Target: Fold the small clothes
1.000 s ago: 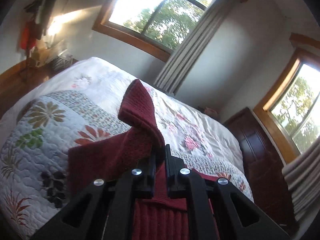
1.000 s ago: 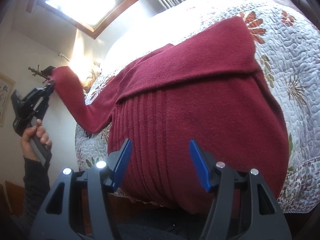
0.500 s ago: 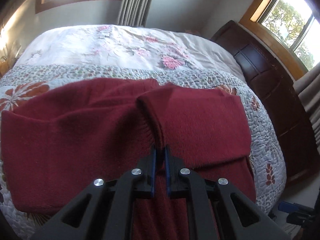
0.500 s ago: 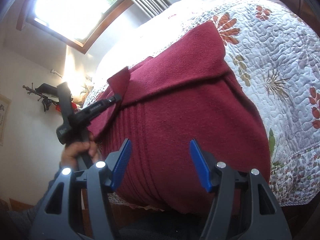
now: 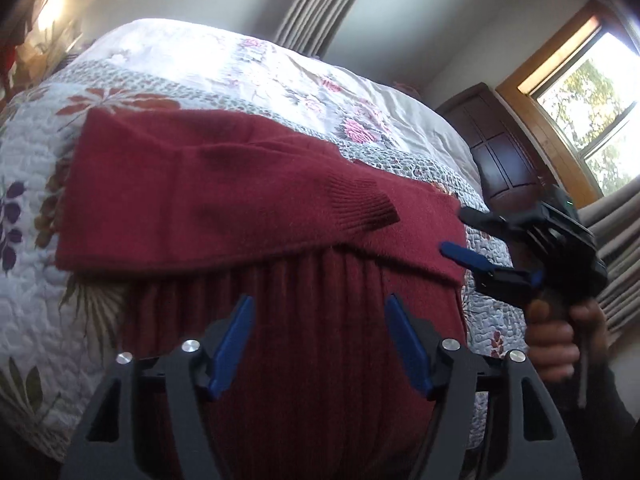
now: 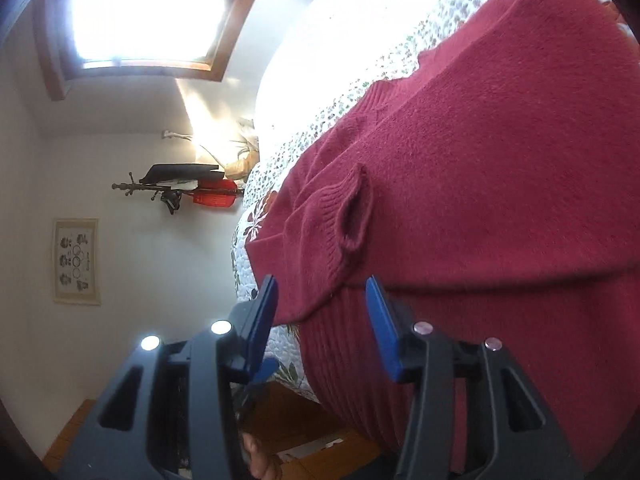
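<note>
A quilted floral bedspread (image 5: 36,320) carries the red knit sweater (image 5: 328,360), both sleeves laid across its chest (sleeve step apparently done). The ribbed cuff (image 5: 360,208) lies flat. Left gripper (image 5: 318,344) and right gripper (image 5: 472,240) gape empty; next, probably pinch the hem and fold upward.

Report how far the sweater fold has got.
Done: both sleeves of the red sweater lie folded across its chest, one cuff on top. In hand: nothing; the left gripper and right gripper are open above the ribbed body. Left: folding the body itself on the quilt.
</note>
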Motion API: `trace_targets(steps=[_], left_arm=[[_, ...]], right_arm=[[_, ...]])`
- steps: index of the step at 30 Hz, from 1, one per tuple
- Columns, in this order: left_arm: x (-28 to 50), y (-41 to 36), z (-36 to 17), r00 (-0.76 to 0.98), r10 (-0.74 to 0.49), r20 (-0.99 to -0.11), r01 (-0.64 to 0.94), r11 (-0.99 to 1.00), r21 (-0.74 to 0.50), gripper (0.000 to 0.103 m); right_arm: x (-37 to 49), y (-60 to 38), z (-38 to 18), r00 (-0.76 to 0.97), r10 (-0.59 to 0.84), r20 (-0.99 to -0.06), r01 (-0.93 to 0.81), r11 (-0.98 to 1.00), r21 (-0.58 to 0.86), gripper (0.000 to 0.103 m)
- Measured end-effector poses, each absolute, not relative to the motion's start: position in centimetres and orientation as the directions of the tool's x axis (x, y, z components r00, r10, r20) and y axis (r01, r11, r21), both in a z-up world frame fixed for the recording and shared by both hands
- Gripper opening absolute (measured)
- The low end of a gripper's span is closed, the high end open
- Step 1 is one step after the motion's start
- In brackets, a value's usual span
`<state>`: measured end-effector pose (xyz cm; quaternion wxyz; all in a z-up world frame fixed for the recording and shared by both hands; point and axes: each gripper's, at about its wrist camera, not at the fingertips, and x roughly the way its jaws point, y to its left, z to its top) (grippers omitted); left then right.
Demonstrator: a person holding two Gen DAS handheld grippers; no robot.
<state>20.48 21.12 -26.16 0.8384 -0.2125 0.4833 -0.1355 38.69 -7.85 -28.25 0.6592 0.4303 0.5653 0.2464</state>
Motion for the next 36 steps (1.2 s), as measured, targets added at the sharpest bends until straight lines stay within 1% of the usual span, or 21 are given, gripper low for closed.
trace_targets(steps=[3, 6, 12, 13, 14, 15, 16, 22, 26, 29, 33, 36], left_arm=[[18.1, 23.2, -26.8, 0.500, -0.434, -0.750, -0.077, 0.840, -0.537, 0.074], [16.3, 24.8, -27.8, 0.495, -0.426, -0.757, -0.157, 0.813, -0.560, 0.075], [15.1, 26.4, -29.2, 0.487, -0.413, -0.769, -0.227, 0.791, -0.569, 0.075], [15.1, 26.5, -29.1, 0.491, -0.413, -0.767, -0.229, 0.788, -0.571, 0.075], [15.1, 26.5, -29.2, 0.493, -0.413, -0.766, -0.229, 0.788, -0.572, 0.075], [15.2, 26.5, -29.1, 0.493, -0.414, -0.765, -0.227, 0.788, -0.573, 0.075], [15.0, 26.5, -29.2, 0.494, -0.416, -0.763, -0.224, 0.788, -0.574, 0.075], [16.4, 25.5, -29.5, 0.468, -0.431, -0.771, -0.197, 0.800, -0.567, 0.076], [17.0, 24.6, -30.1, 0.440, -0.451, -0.776, -0.188, 0.799, -0.571, 0.077], [17.5, 23.8, -30.3, 0.428, -0.462, -0.777, -0.171, 0.803, -0.571, 0.077], [18.1, 23.2, -30.3, 0.428, -0.470, -0.772, -0.148, 0.806, -0.573, 0.077], [18.7, 23.1, -30.3, 0.428, -0.471, -0.771, -0.142, 0.808, -0.572, 0.077]], right_arm=[[41.3, -6.5, -29.7, 0.196, 0.825, -0.530, 0.180, 0.501, 0.846, 0.048], [42.8, -5.4, -30.7, 0.150, 0.812, -0.564, 0.194, 0.535, 0.822, 0.049], [44.3, -3.5, -30.9, 0.129, 0.816, -0.563, 0.179, 0.540, 0.823, 0.049], [44.5, -3.4, -30.9, 0.130, 0.813, -0.567, 0.176, 0.544, 0.820, 0.046], [44.8, -3.1, -30.8, 0.133, 0.807, -0.576, 0.168, 0.554, 0.815, 0.033], [44.7, -3.1, -30.7, 0.133, 0.800, -0.585, 0.153, 0.567, 0.810, 0.025], [44.9, -3.0, -30.4, 0.135, 0.791, -0.597, 0.137, 0.582, 0.802, 0.006], [45.0, -4.2, -26.5, 0.219, 0.758, -0.615, 0.037, 0.623, 0.781, 0.006], [44.8, -6.5, -22.9, 0.301, 0.728, -0.616, -0.031, 0.653, 0.756, 0.006], [44.3, -8.9, -21.2, 0.368, 0.694, -0.618, -0.049, 0.678, 0.733, 0.006], [43.6, -12.0, -20.9, 0.421, 0.655, -0.628, -0.032, 0.702, 0.711, 0.006], [42.8, -14.6, -22.6, 0.442, 0.618, -0.650, 0.026, 0.716, 0.698, 0.006]])
